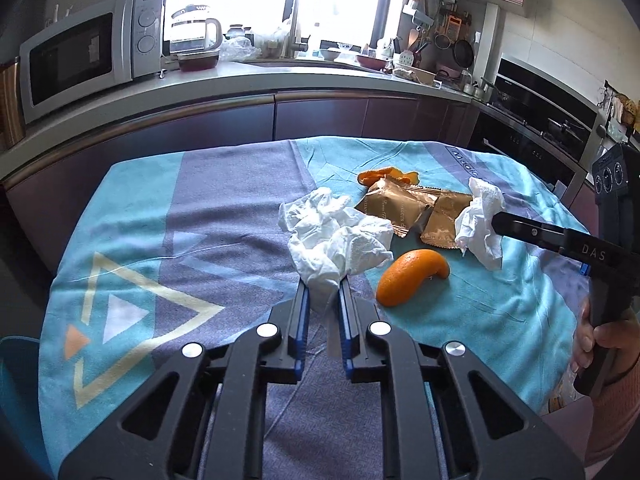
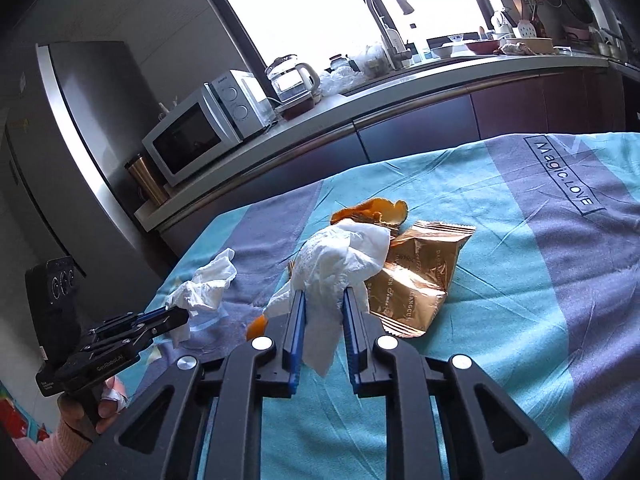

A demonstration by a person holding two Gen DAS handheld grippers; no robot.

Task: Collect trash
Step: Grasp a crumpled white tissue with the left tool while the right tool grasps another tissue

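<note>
Only the left wrist view shows the whole orange peel (image 1: 412,276).

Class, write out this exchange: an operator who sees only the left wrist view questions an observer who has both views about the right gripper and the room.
Operator: The right gripper is side-on to me. Is the tissue really between its fingers?
Observer: Yes. The right gripper has a finger on either side of the tissue.
Operator: What stands left of the microwave?
Observer: A tall grey fridge stands beyond the microwave.
</note>
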